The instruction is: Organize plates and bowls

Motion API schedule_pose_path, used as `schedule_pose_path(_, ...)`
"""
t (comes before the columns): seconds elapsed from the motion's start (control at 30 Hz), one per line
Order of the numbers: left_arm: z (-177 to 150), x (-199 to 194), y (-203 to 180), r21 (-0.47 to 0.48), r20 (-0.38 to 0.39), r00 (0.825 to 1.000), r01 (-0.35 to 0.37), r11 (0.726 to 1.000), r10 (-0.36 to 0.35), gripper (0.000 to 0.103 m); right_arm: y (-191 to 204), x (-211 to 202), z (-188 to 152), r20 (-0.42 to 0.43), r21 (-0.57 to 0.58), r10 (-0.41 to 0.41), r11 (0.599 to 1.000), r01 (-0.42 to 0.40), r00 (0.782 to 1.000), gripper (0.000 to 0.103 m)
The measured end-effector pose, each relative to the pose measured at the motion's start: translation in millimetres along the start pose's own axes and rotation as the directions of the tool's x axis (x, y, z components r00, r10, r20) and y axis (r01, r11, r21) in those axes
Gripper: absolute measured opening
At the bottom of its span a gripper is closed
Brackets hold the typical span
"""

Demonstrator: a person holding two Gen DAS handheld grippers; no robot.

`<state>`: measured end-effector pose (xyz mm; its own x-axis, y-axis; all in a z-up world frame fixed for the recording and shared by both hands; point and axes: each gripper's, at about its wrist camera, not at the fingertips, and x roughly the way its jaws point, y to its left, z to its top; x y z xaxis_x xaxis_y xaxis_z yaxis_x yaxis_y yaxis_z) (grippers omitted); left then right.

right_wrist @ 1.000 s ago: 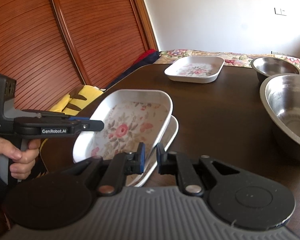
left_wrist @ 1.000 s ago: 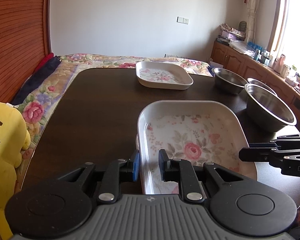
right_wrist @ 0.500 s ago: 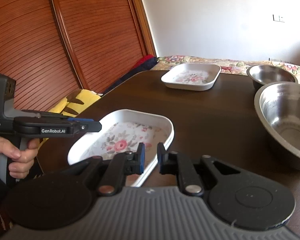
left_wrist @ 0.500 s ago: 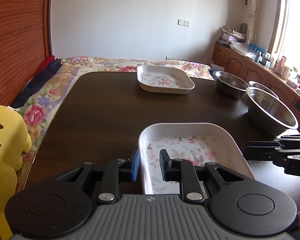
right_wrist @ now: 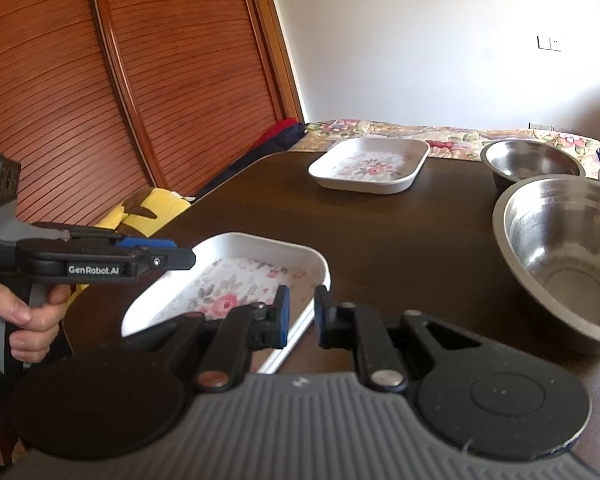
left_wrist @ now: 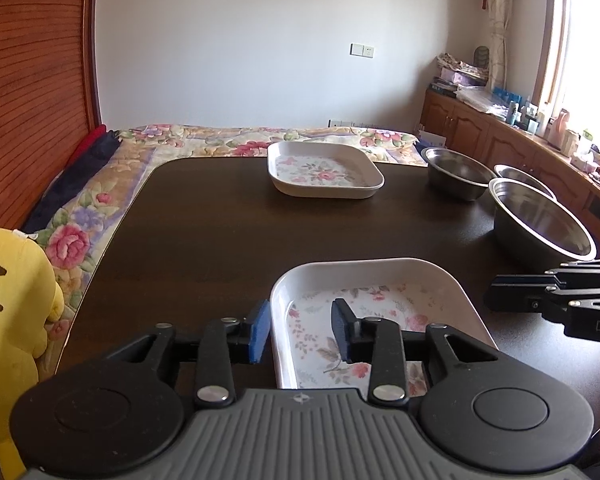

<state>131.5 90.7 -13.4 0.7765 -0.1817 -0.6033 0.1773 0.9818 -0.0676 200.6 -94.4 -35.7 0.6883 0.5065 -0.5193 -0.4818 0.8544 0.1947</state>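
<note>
Near plate: the floral square plate [left_wrist: 380, 312] lies flat by the table's near edge, toward the near left corner in the right wrist view. Whether a second plate sits nested under it cannot be told from these pictures.
Left gripper: the left gripper [left_wrist: 300, 330] straddles the near plate's left rim with its fingers spread, one blue pad outside the rim, the other over the plate's floor; neither visibly presses the rim, so the grasp reads as released.
Right gripper: the right gripper [right_wrist: 300, 316] sits at the plate's right rim, jaws parted with a gap on either side of the rim, gripping nothing.
Far plate: a second floral square plate [left_wrist: 324, 170] stands alone near the table's far edge, well apart from the near one.
Bowls: three steel bowls line the right edge of the table [left_wrist: 204, 236]: a large bowl [left_wrist: 540, 220] nearest, a mid bowl [left_wrist: 456, 174] beyond it, a small bowl [left_wrist: 524, 174] partly hidden between them. None is nested in another.
Done, by my judgement: the near plate is set down and let go.
Left: the far plate probably needs to join the near one, and the bowls need stacking by size.
Progress: early.
</note>
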Motion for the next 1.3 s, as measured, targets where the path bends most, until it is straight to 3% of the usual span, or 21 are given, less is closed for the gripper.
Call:
schedule_pose_path(0.5,21.0,6.8,-1.3,0.012,0.032,0.999,-0.009,1.0,0.009,0.049,-14.1,2.3,32.9,0.053,-0.031,-0.031,0.999,0.033,0.998,0.016)
schedule_pose_path(0.93,58.4,26.2,9.7,0.043,0.066,0.997,-0.033,0.999,0.03,0.052,-27.7,15.9,67.7,0.061,-0.072,-0.076,0.994,0.08,0.995,0.016)
schedule_pose_path(1.3,85.6,37.7,8.3,0.089,0.092,0.996,-0.016,0.996,0.008,0.053,-29.4,39.1,91.9,0.052,-0.077,-0.075,0.994,0.079,0.996,0.016)
